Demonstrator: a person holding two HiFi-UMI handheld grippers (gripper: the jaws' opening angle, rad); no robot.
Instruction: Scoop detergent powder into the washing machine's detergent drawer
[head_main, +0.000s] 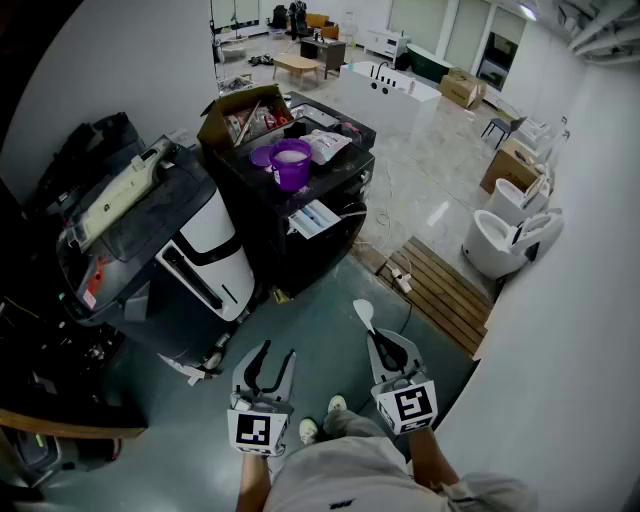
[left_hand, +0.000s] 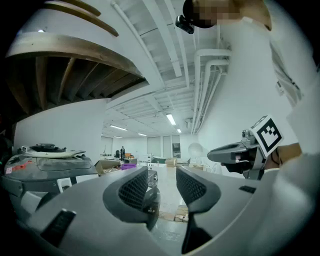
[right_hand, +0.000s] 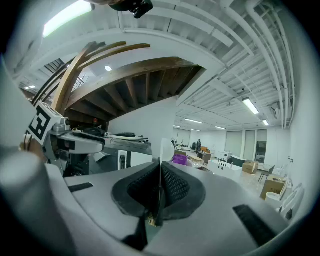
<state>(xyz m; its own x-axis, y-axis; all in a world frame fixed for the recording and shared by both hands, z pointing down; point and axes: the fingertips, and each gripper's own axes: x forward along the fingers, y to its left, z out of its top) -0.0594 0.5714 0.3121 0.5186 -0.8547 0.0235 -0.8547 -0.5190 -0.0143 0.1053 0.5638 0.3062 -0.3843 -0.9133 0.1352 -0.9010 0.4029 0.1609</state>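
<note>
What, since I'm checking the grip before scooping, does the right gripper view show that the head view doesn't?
Only the right gripper view: the right gripper's jaws shut on the white spoon's handle, seen edge-on, plus wooden beams overhead. Only the head view: the spoon's bowl beyond the jaws, the person's shoe, a wooden floor panel. Both: the purple cup on the dark cabinet, and the left gripper.

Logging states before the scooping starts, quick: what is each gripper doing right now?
Left gripper: open, nothing between its jaws.
Right gripper: shut on a white spoon.
</note>
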